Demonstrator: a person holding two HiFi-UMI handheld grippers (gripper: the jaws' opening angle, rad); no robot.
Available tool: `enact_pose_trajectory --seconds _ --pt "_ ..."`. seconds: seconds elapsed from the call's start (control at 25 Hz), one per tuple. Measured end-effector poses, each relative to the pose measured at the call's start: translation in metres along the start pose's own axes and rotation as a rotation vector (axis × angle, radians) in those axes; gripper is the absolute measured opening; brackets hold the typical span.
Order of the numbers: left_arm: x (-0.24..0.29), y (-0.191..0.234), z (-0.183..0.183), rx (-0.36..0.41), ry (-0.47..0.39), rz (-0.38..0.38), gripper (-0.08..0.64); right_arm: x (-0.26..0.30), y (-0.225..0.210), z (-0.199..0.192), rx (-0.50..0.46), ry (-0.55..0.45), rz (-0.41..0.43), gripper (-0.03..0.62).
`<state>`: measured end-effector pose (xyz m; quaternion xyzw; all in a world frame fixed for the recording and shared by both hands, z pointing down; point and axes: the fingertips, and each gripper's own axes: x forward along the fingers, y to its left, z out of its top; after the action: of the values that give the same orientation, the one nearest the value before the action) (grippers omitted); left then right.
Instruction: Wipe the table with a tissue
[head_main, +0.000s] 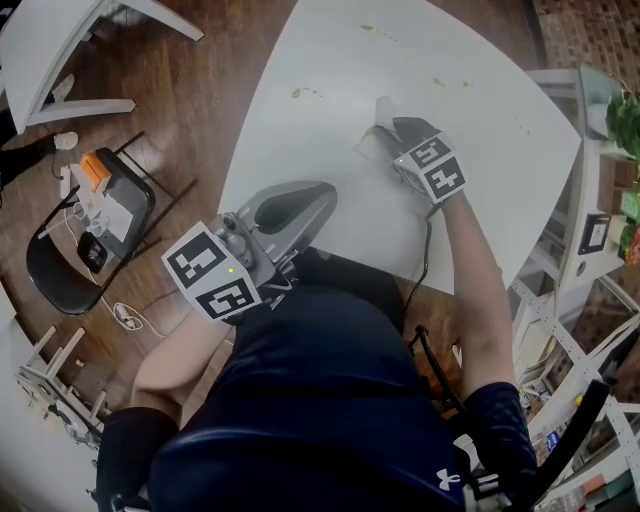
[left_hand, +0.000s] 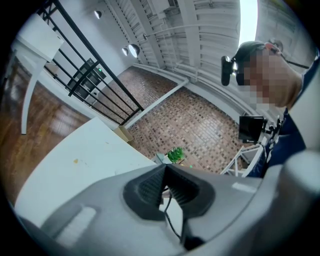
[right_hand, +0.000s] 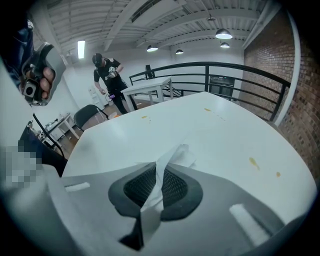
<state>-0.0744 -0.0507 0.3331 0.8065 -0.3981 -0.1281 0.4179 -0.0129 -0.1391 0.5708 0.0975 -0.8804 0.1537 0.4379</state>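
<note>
A white tissue (head_main: 381, 121) is pinched between the jaws of my right gripper (head_main: 398, 133), which points steeply down onto the white table (head_main: 330, 60). In the right gripper view the tissue (right_hand: 175, 159) sticks out in front of the shut jaws of that gripper (right_hand: 159, 169) and rests on the tabletop. Small yellow-brown stains (head_main: 300, 94) dot the table, some far ahead (right_hand: 145, 118) and some to the right (right_hand: 254, 162). My left gripper (head_main: 295, 203) is held level over the table's near edge, shut with nothing in it (left_hand: 165, 169).
A black folding chair (head_main: 60, 270) with small devices on it stands on the wooden floor at the left. A second white table (head_main: 45, 45) is at the upper left, white shelving (head_main: 590, 210) at the right. A person (right_hand: 107, 75) stands far off by a railing (right_hand: 230, 75).
</note>
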Motion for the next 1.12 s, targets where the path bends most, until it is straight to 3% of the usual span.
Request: enact_pose_trajectory --seconds 0.2,0.52,0.72,1.0,1.12 --pt "0.0 0.0 -0.002 -0.003 0.0 0.002 0.003 -0.005 0.001 -0.01 0.024 0.004 -0.009 0.023" --pt "-0.005 0.002 -0.002 -0.008 -0.001 0.006 0.003 0.014 0.03 0.005 0.013 0.004 0.052 0.023" --pt "-0.013 0.007 0.001 -0.009 -0.005 0.019 0.003 0.023 0.032 0.027 -0.026 0.0 0.023 0.023" --pt "-0.013 0.008 0.002 -0.003 -0.006 0.02 0.003 0.009 0.003 0.008 0.081 -0.03 -0.036 0.021" --pt "-0.007 0.002 0.001 -0.001 -0.006 0.011 0.003 0.0 -0.006 -0.002 0.083 -0.03 -0.053 0.021"
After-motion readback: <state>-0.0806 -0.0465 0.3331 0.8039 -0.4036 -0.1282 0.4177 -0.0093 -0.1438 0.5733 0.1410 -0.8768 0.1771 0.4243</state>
